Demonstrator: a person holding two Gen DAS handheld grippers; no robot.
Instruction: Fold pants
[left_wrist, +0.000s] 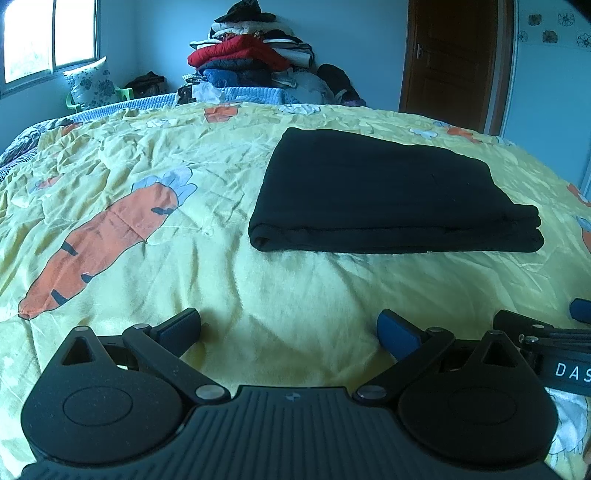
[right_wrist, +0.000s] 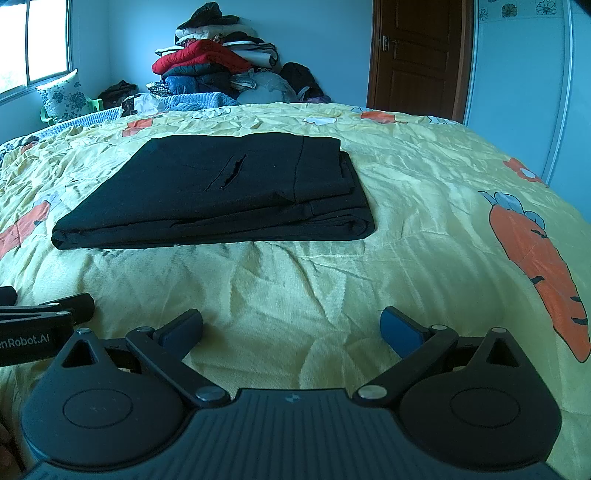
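The black pants (left_wrist: 384, 195) lie folded into a flat rectangular stack on the yellow carrot-print bedspread (left_wrist: 147, 166). In the right wrist view the pants (right_wrist: 221, 192) show a pocket slit on top and stacked layers at the right edge. My left gripper (left_wrist: 288, 328) is open and empty, low over the bedspread, short of the pants' near fold. My right gripper (right_wrist: 291, 326) is open and empty, also short of the pants. Each gripper shows at the edge of the other's view: the right gripper (left_wrist: 554, 332) and the left gripper (right_wrist: 44, 314).
A tall pile of clothes and quilts (left_wrist: 251, 55) stands beyond the far edge of the bed. A wooden door (left_wrist: 450, 55) is at the back right, and a window (left_wrist: 48, 37) with a floral pillow (left_wrist: 92, 85) at the back left.
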